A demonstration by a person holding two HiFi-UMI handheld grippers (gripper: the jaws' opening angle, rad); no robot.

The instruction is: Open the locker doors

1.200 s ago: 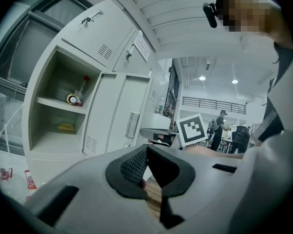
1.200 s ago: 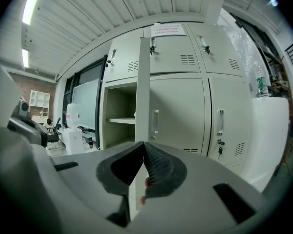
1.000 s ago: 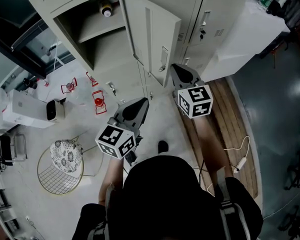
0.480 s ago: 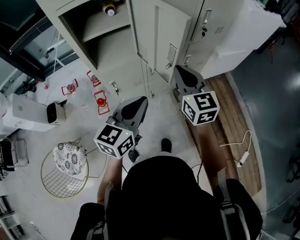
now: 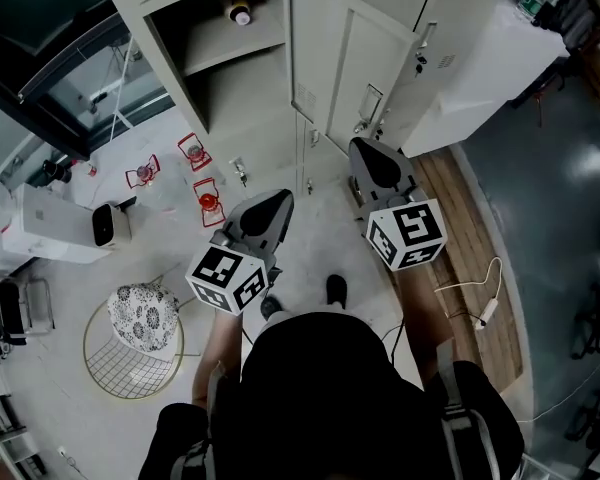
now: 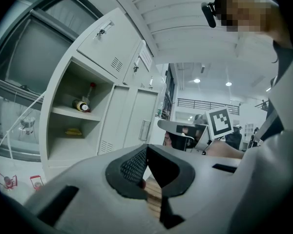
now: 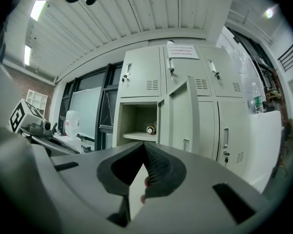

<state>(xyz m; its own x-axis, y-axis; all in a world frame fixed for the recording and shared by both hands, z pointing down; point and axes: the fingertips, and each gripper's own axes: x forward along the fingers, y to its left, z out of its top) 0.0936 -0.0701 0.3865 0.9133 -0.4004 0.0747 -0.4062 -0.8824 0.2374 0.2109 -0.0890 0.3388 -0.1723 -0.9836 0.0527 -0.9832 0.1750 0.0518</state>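
One open locker door (image 5: 340,68) (one bottle (image 5: 240,13) inside), two grippers (image 5: 280,203) (image 5: 365,148).

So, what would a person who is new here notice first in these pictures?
The open locker door at top centre, and left of it the open compartment with a bottle on its shelf. Below, the left gripper and the right gripper, both shut and empty, point toward the lockers.

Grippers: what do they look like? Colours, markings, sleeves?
The left gripper and right gripper match: grey moulded shells, black mesh-textured pads in a dark recess, a white cube with black square markers on each. Forearms unsleeved; black top.
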